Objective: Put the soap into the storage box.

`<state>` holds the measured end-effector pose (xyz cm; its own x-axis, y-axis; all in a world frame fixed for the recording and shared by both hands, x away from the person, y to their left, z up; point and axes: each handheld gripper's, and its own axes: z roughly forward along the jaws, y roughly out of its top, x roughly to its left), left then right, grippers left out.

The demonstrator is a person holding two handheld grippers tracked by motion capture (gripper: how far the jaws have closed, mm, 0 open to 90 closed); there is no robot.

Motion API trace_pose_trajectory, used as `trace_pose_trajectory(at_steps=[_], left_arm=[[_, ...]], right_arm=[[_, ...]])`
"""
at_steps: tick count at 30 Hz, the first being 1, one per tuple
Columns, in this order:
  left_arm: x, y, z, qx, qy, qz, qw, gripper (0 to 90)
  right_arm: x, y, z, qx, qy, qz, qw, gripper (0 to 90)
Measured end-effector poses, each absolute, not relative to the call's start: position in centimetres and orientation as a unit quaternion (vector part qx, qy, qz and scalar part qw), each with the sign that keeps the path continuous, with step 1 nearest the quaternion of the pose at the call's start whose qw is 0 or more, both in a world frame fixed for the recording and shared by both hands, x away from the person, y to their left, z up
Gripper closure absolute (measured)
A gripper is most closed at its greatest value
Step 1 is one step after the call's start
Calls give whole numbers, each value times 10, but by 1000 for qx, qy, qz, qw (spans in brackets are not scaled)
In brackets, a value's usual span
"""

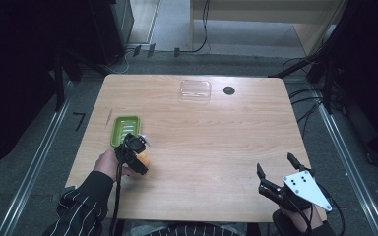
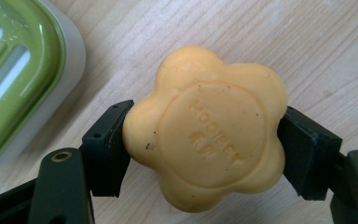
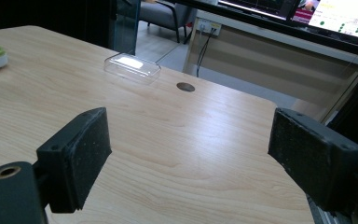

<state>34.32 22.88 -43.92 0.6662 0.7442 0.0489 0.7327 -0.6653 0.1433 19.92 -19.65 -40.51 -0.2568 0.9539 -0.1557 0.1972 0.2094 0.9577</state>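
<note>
Left gripper was clamped on the soap, lower left, beside the green dish. Right gripper stood apart, idle. The slick soap could squirt loose if squeezed unevenly.

Office-like lab, wooden table on grey carpet, cables trailing, monitors, desk, dark rig frames around

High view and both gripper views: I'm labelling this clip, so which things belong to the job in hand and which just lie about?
In the job:
- yellow soap, clamped in the left gripper
- green soap dish beside it

Lying about:
- clear lid at the far edge
- dark round spot on the table
- right gripper, open, holding nothing
</note>
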Motion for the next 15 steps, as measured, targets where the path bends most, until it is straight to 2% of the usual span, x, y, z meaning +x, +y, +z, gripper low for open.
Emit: trace_pose_trajectory(at_steps=[15], left_arm=[[353, 229, -433, 909, 407, 57, 66, 273]], right_arm=[[200, -196, -405, 440, 654, 448, 421, 133]])
